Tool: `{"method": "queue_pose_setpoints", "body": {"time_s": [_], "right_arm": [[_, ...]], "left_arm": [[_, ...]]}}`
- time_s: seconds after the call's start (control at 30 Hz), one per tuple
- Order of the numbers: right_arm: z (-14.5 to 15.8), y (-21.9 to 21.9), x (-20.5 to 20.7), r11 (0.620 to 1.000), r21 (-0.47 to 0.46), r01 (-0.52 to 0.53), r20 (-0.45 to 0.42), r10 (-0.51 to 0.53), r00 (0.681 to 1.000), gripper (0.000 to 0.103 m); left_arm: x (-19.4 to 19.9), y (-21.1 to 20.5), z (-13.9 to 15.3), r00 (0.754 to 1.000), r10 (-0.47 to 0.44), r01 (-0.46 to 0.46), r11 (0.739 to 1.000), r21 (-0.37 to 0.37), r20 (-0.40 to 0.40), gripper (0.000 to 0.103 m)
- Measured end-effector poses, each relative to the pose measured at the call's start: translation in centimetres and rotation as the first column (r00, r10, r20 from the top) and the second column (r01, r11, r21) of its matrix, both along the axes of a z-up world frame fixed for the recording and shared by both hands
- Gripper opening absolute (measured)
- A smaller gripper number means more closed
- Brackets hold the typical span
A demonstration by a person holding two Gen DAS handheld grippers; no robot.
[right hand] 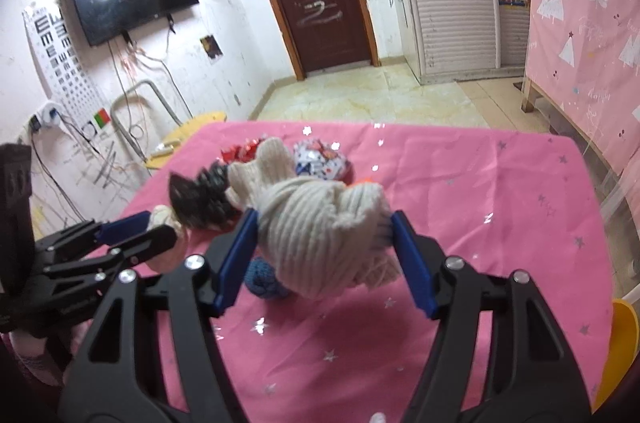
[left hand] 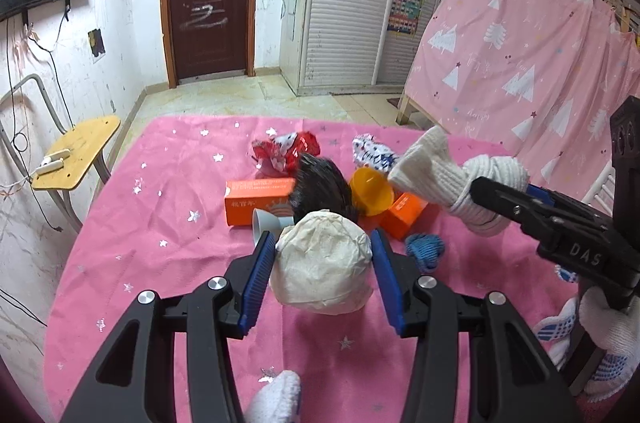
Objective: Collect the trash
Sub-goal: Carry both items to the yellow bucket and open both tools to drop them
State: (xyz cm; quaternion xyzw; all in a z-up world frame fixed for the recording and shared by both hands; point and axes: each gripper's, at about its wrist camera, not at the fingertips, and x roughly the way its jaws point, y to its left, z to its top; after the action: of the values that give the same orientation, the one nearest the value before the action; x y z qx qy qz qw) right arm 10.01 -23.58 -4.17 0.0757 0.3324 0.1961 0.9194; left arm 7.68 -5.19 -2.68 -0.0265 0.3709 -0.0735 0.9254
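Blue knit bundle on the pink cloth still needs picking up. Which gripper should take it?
Neither is free yet: the left gripper is shut on the paper ball, the right gripper on the white knit bundle. Once emptied, probably right: the blue knit bundle lies just under its fingers.

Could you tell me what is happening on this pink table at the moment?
A person is clearing clutter with a handheld gripper in each hand. The left gripper is clamped on a crumpled ball of whitish paper, held just above the pink star-patterned cloth. The right gripper grips a knotted cream knit sock. Orange boxes, an orange funnel, a blue knit ball and crumpled wrappers lie on the cloth.
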Motion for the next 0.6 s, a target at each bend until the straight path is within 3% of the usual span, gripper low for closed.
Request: {"method": "queue_pose_setpoints", "body": {"time_s": [0.37, 0.6], "right_arm": [[1.8, -4.0, -2.4, 0.997, 0.051, 0.066, 0.052, -0.069, 0.996, 0.065], [2.4, -8.4, -4.7, 0.985, 0.079, 0.154, 0.083, -0.160, 0.984, 0.065]], "left_arm": [[-1.7, -2.2, 2.4, 0.998, -0.034, 0.033, 0.999, 0.016, 0.049, 0.041], [-2.6, -5.9, 4.1, 0.992, -0.100, 0.098, 0.995, 0.033, 0.082, 0.041]]}}
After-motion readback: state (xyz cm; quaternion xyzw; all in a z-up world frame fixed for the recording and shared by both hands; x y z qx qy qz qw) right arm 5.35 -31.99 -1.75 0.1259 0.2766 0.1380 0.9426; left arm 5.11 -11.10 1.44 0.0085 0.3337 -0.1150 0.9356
